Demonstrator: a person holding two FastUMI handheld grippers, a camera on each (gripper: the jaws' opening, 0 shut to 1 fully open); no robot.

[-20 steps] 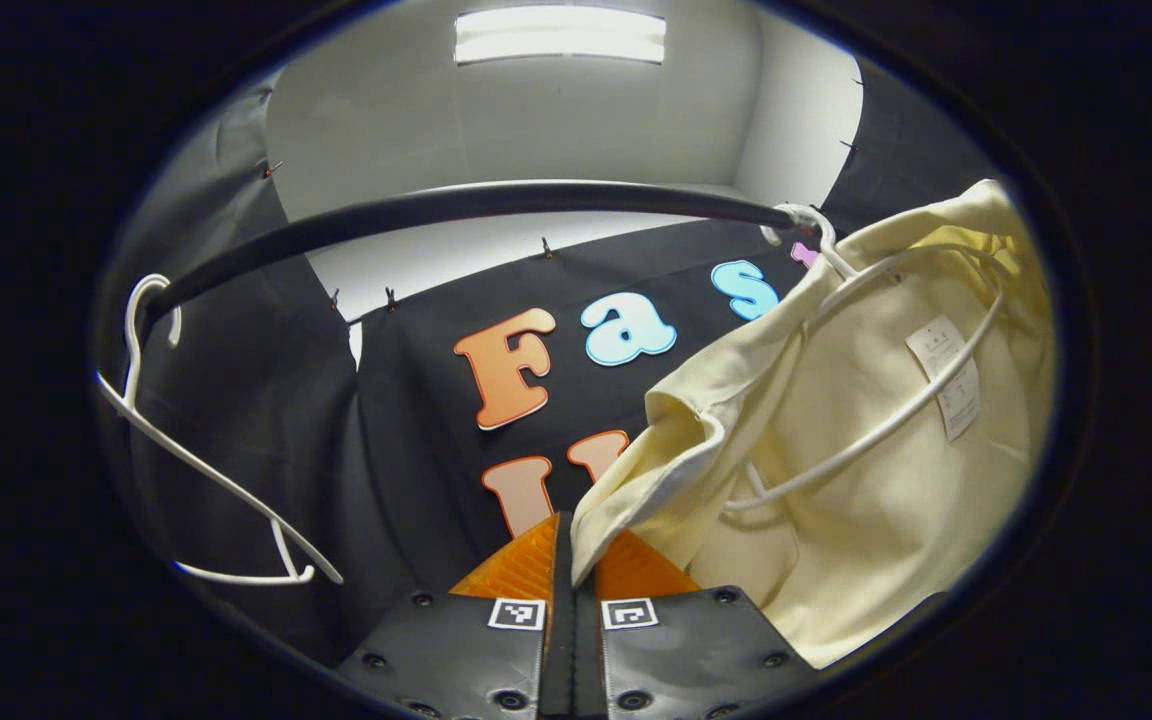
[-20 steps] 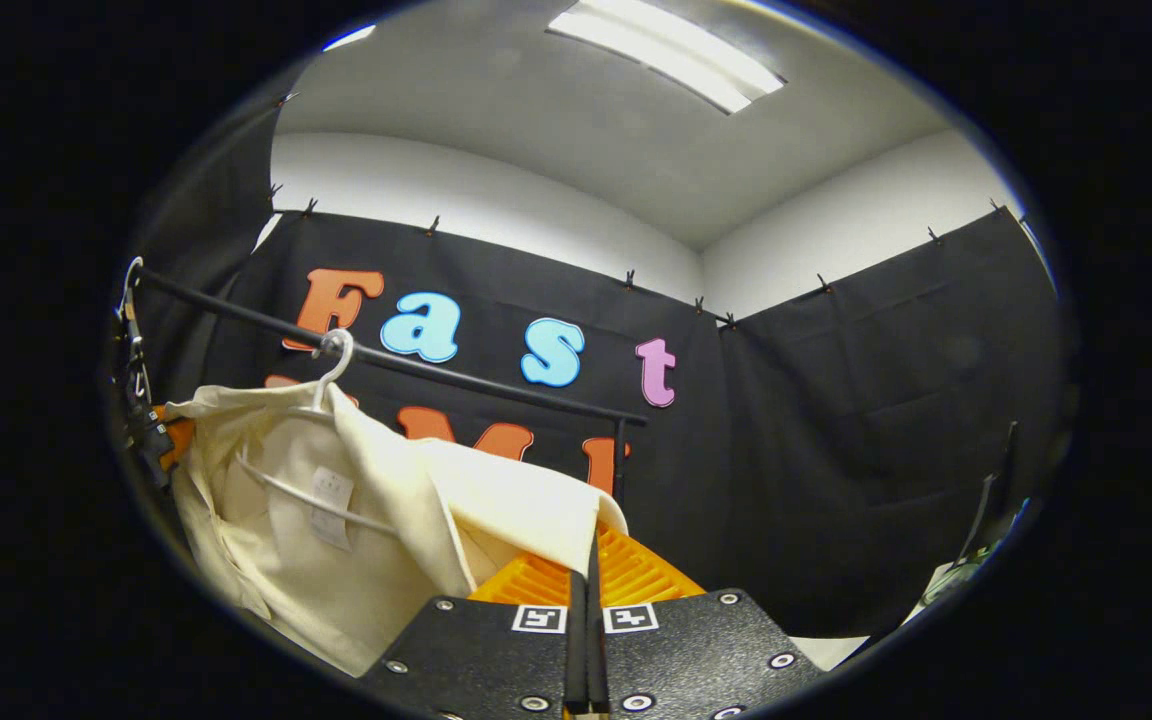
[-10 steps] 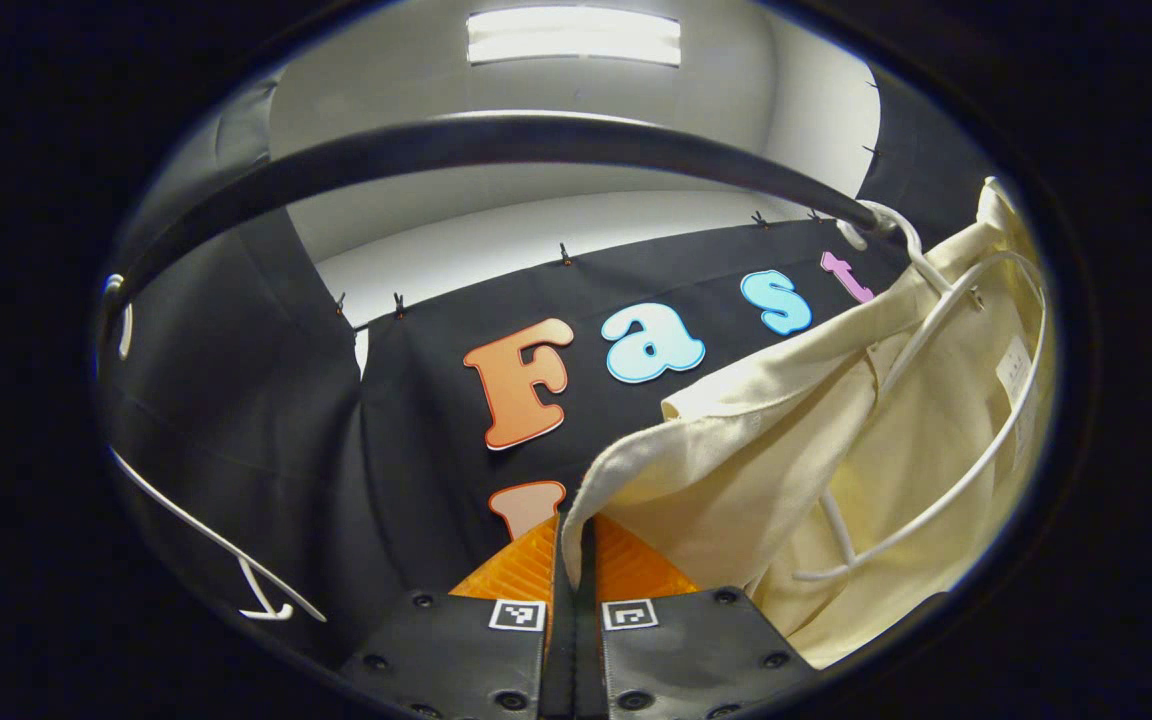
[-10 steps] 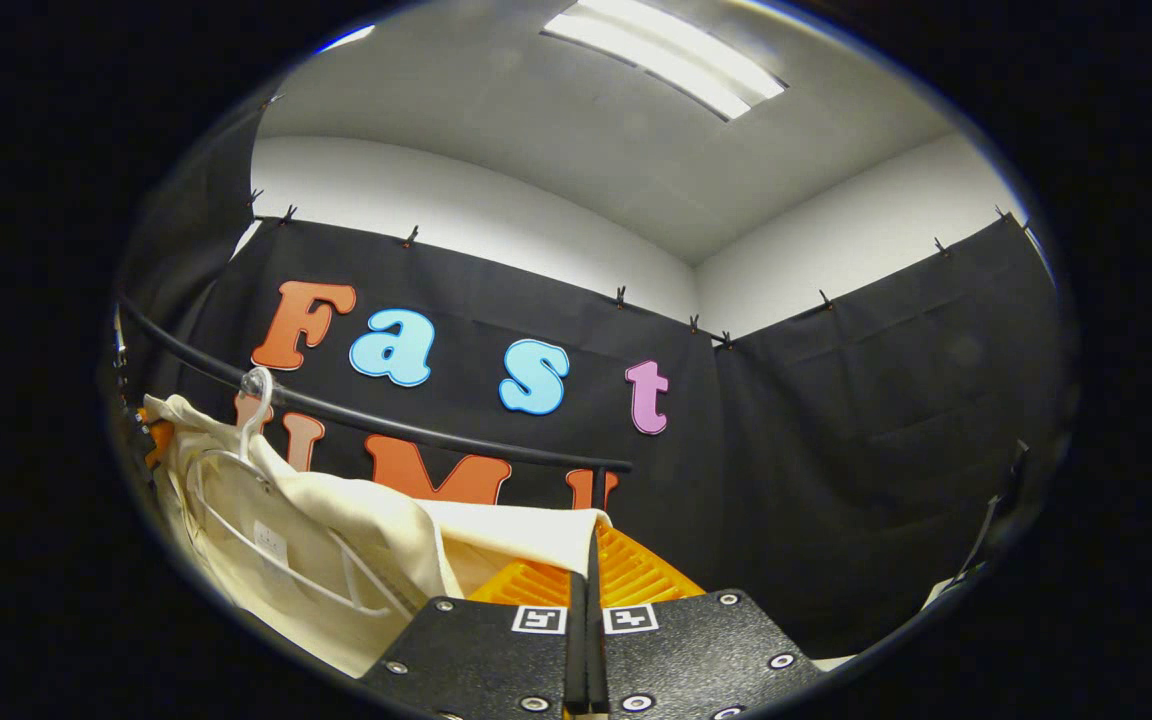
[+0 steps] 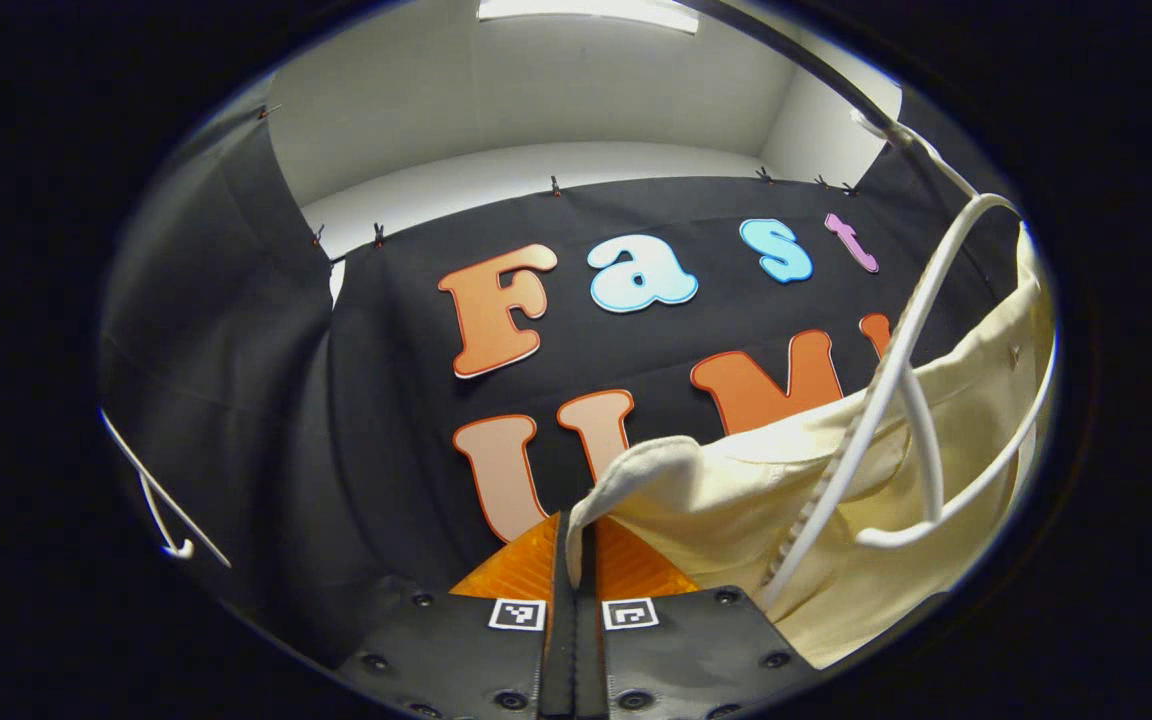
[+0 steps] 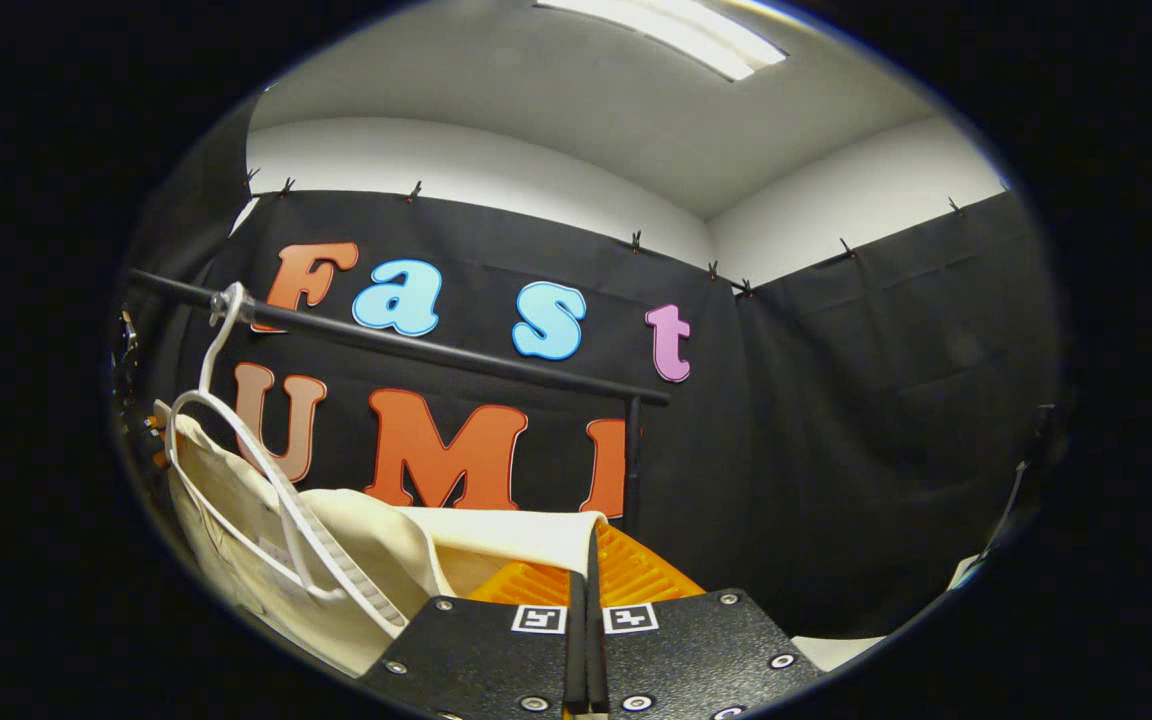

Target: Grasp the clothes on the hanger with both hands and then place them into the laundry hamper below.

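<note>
Cream woven cotton, a shirt-like garment (image 5: 836,500), hangs partly off a white plastic hanger (image 5: 896,380) whose hook sits on the black rail (image 6: 416,345) in front of the booth's dark cloth wall. The left gripper (image 5: 576,545) has its fingers pressed together on a folded edge of the fabric; the right gripper (image 6: 591,560) is likewise clamped on another edge, the cloth (image 6: 356,560) stretched slack between them. The garment looks light, soft and limp, likely to sag and bunch rather than hold shape. Its hemmed edges, held at two well-separated spots, seem the soundest grip. The hanger's arm lies inside the cloth and could snag. A second, bare hanger (image 5: 161,500) hangs well apart at left.
</note>
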